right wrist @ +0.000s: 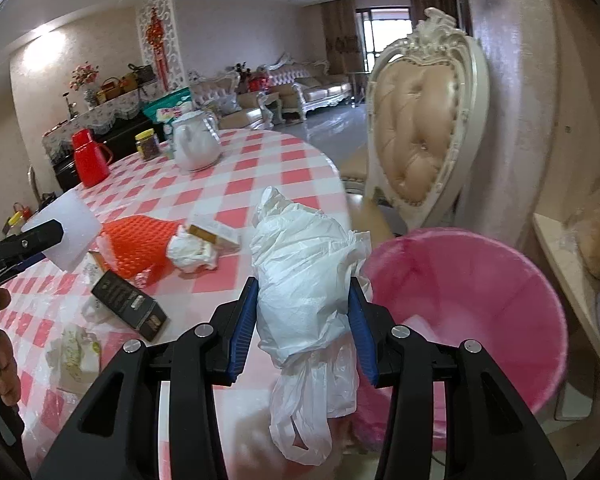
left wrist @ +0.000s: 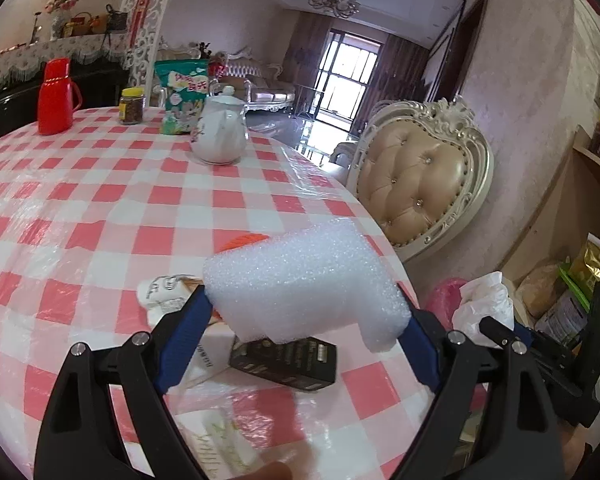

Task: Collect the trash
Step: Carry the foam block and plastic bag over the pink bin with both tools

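Right claw (right wrist: 303, 322) clamped on a crumpled white plastic bag (right wrist: 306, 264), held just left of the pink bin (right wrist: 480, 300) that stands off the bench's right edge; left claw (left wrist: 306, 308) spread wide but gripping a white foam block (left wrist: 300, 280) above the checked bench (left wrist: 100, 200). My judgement for this step: carry the bag fully over the bin's mouth before letting go, since its loose tail hangs low and could catch the rim; foam follows. Count on the bench, still to collect: one orange foam net (right wrist: 140, 246), one dark box (right wrist: 130, 304), one crumpled paper wad (right wrist: 192, 252), two or three light cartons or wrappers, partly hidden. Bins: one.
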Available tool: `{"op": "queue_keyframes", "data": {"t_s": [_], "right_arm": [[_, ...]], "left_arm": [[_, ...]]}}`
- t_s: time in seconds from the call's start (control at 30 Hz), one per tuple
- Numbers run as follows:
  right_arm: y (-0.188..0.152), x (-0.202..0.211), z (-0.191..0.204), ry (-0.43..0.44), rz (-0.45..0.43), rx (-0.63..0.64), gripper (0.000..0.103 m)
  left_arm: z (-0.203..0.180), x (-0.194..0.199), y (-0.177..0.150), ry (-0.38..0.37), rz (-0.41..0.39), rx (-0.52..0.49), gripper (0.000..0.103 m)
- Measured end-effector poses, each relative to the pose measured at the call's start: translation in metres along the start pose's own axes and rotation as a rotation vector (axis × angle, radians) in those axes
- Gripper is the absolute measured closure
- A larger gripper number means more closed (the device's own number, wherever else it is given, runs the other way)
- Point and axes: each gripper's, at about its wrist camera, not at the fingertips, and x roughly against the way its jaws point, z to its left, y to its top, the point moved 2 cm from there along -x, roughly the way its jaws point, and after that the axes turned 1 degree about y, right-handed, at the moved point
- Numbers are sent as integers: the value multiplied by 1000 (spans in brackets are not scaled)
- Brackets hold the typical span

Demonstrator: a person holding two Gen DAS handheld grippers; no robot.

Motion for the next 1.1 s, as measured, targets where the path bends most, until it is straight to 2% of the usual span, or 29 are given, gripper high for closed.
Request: {"op": "queue_keyframes", "data": {"t_s": [0.37,0.67,1.1], "right_arm": [[-6,19,-46,-82,-15,-52,60],[-10,30,-86,-146,-22,-98,60],[-11,25,-125,-194,-10,-140,60]], "left_arm": [[-56,-13,-3,-33,-4,-124,18],[-102,-27,-6,-92,-2,-212,18],[-154,-53,-10,-169,11,-300,18]]}}
